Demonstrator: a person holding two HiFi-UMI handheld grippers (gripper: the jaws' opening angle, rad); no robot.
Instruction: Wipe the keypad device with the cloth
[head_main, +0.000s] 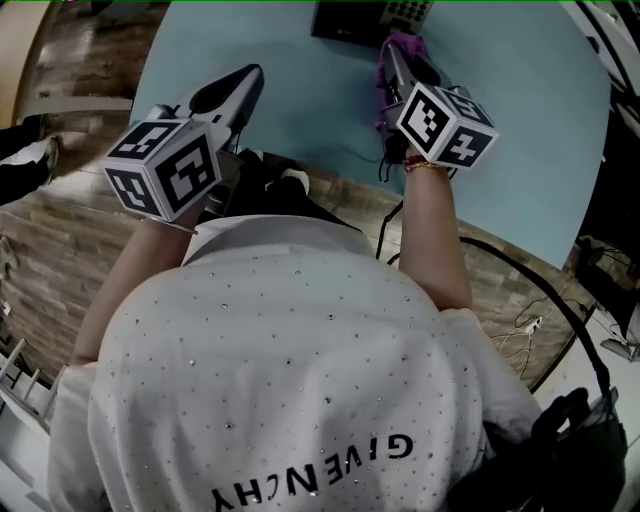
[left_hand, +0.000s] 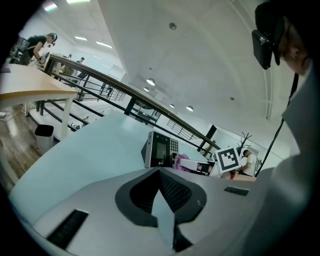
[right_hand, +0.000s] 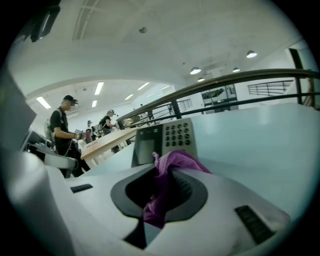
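Observation:
The keypad device (head_main: 368, 20) is a dark box with a screen and number keys, standing at the far edge of the pale blue table (head_main: 300, 120). My right gripper (head_main: 392, 55) is just in front of it, shut on a purple cloth (head_main: 405, 45). In the right gripper view the cloth (right_hand: 172, 161) bunches out between the jaws of the right gripper (right_hand: 162, 169), a short way from the device (right_hand: 165, 142). My left gripper (head_main: 245, 80) hovers to the left over the table, jaws together with nothing in them. In the left gripper view the left gripper (left_hand: 160, 172) points toward the device (left_hand: 161, 150).
The round table ends near the person's body; wooden floor (head_main: 60, 240) lies around it. Cables (head_main: 520, 330) trail on the floor at right. A wooden table (right_hand: 107, 140) with people stands in the background, and a small bin (left_hand: 44, 132) sits by another table.

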